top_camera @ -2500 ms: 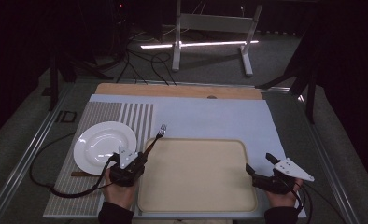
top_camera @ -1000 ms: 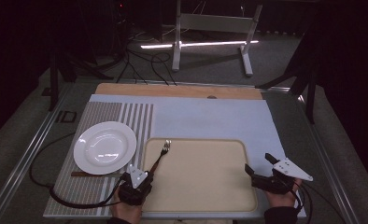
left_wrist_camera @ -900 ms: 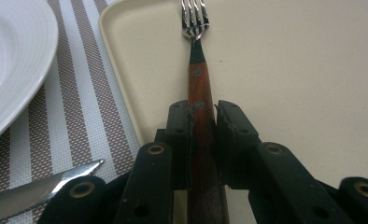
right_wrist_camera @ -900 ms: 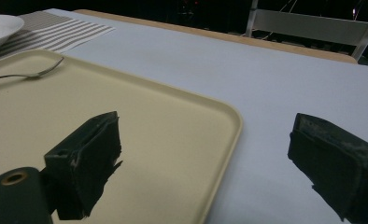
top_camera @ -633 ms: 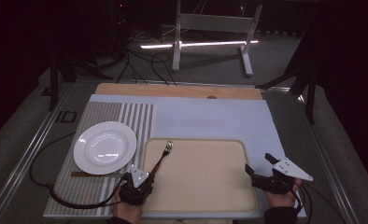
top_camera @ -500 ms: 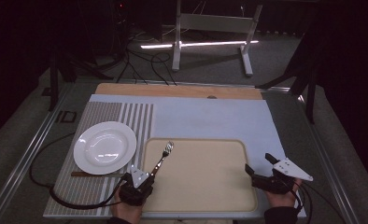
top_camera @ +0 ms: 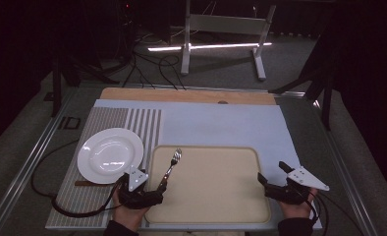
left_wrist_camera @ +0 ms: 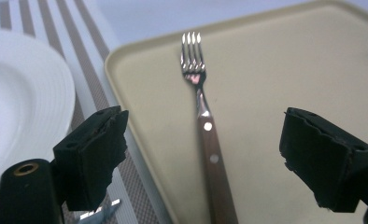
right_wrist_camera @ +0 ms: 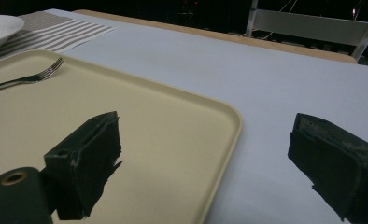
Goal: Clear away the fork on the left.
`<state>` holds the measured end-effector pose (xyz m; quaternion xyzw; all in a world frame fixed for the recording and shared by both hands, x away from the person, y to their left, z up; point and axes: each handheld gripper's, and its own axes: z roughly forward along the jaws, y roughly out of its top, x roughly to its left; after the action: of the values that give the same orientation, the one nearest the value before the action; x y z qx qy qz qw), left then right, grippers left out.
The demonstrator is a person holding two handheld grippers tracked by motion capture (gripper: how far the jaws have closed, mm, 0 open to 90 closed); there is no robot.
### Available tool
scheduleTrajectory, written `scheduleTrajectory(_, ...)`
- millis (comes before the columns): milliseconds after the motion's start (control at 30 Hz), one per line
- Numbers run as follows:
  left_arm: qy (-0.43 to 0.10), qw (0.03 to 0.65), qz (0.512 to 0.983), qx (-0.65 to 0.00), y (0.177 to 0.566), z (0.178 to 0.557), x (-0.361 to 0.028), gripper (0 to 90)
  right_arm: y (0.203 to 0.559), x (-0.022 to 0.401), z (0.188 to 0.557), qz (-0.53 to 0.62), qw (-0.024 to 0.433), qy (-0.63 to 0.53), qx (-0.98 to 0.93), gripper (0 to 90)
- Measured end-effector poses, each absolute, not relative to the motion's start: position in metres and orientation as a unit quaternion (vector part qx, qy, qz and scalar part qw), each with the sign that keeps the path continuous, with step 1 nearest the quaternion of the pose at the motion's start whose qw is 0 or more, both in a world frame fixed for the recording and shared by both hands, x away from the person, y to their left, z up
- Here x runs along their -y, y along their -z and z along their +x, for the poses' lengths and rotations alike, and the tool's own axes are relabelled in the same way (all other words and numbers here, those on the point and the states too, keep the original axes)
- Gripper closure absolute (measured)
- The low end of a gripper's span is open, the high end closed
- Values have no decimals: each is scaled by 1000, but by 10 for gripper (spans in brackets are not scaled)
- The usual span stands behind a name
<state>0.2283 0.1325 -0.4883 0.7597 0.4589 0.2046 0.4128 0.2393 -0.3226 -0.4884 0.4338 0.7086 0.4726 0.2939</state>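
A: One fork [left_wrist_camera: 205, 126] is lying on the tray [top_camera: 216, 201]; my left gripper [left_wrist_camera: 205, 158] has just been opening, jaws standing wide around its handle, gripping nothing
B: I'm judging the release done; next I'm backing off carefully

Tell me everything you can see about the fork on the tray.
The fork has a shiny metal head with four tines and a brown, wood-like handle bearing pale rivets. It lies flat on the beige tray, near its left edge, tines pointing away from the person. The left gripper is open, its jaws having just been opening, and the handle lies between them without either pad pressing on it. The white plate sits apart, left of the tray.
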Motion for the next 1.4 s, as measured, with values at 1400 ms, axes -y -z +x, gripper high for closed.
scheduleTrajectory(1400, -290, 482, 717, -411, 469, 249, -255, 0, 489, 321, 240, 430, 289, -479, -709, 90)
